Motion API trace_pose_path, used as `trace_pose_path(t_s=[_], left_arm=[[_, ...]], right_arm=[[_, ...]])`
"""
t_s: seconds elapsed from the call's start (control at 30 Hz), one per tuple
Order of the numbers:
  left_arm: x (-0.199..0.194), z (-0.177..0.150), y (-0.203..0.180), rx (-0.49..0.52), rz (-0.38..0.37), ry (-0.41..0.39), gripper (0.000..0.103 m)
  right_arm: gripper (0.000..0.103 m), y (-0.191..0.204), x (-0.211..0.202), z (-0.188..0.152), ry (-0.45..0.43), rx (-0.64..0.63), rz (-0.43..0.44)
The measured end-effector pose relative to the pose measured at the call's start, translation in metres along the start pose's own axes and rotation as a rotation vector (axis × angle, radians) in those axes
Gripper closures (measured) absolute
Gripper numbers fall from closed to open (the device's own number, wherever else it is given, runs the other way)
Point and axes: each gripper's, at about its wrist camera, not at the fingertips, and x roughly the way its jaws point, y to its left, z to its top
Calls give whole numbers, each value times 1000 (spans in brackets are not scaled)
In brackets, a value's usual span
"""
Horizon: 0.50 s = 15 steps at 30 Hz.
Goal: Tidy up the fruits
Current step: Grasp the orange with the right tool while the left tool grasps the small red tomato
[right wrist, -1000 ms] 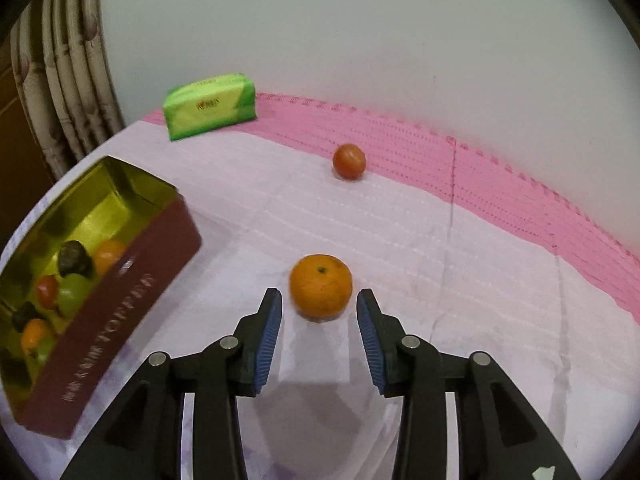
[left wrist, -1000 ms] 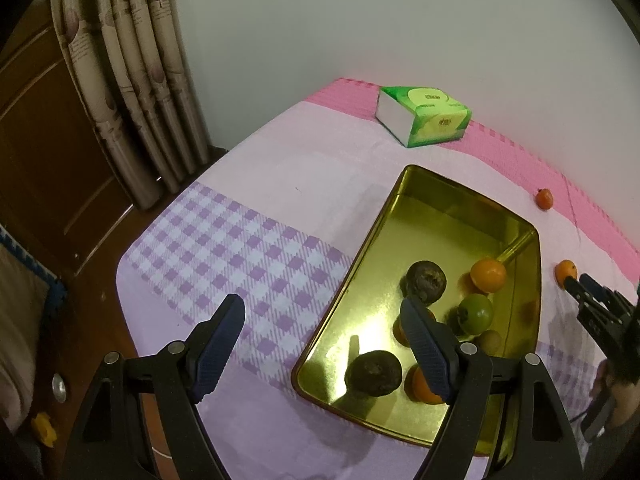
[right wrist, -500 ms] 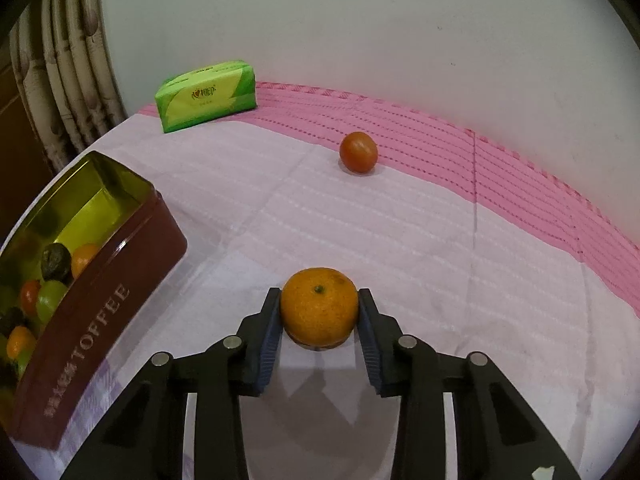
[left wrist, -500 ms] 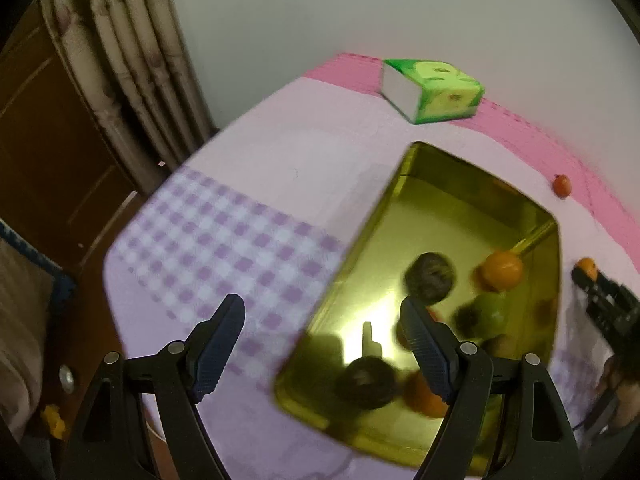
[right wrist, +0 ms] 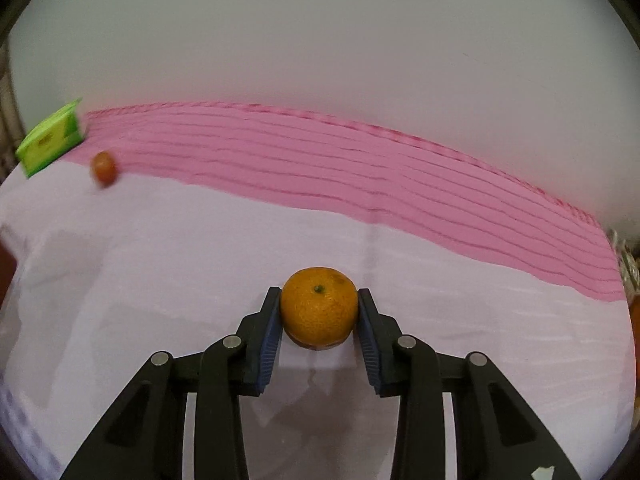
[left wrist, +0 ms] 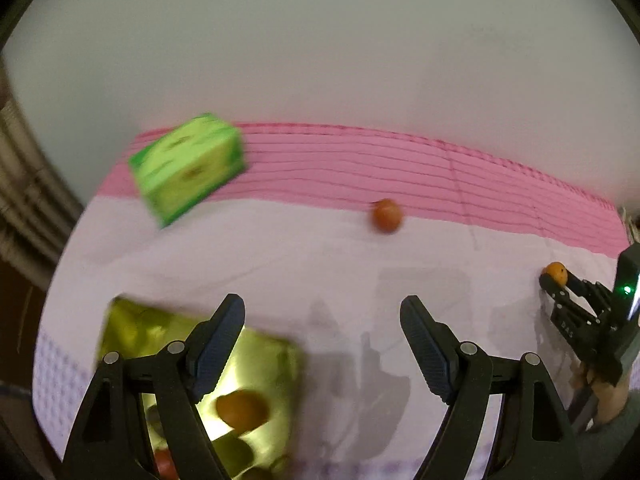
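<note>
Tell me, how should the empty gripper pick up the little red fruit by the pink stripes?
Probably from above, the left gripper closing its fingers on opposite sides of the small red fruit. It's round and sits alone on the cloth, so any pair of sides is open.

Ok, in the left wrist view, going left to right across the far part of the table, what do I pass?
Green tissue box → small reddish-orange fruit at the edge of the pink strip → mandarin clamped in the right gripper at the far right.
</note>
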Motion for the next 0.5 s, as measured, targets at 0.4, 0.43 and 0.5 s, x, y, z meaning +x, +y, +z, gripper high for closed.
trace_pose_path(t_s=[0.4,0.43,0.5], left_arm=[[98,42,-48,35,-60,109,34],[104,45,-48,26,-69,113,36],[114,54,-49,20,-61,121,37]], right_arm=[[67,-19,3,0,9,63,55],[67,-20,4,1,9,66,60],[67,-18,5,1,9,62,55]])
